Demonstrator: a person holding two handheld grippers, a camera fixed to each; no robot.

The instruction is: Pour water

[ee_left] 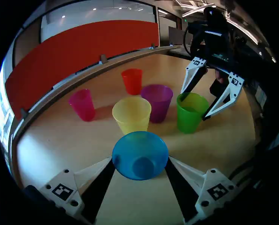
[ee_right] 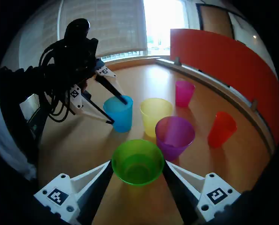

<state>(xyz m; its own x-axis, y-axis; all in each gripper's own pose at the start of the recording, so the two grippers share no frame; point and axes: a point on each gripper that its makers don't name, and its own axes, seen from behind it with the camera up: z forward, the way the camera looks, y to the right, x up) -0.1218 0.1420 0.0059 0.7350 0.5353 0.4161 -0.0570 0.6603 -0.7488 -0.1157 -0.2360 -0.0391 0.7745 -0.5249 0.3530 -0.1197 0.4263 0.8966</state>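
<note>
The left tongs point(ee_left: 140, 165) stand wide, both fingers lying against the wall of the blue cup point(ee_left: 140, 155), which is upright on the table point(ee_left: 56, 142) nearest that camera. The right tongs point(ee_right: 138, 168) clasp the green cup point(ee_right: 138, 161) the same way, also upright. Whether either cup holds water is hard to tell. The likeliest trouble is crowding: the yellow cup point(ee_left: 132, 114) stands just beyond the blue one and the purple cup point(ee_left: 157, 102) just beside the green, so a lift or tilt could knock a neighbour over. Thin plastic may also buckle or slip under the squeeze, and a fast tilt would send water past the rim onto the wood. The red cup point(ee_left: 132, 80) and pink cup point(ee_left: 82, 104) stand farther back. The table is pale, smooth wood with a raised ledge, backed by a long red panel point(ee_left: 83, 48); a bright window point(ee_right: 162, 18) with blinds lights the room.
</note>
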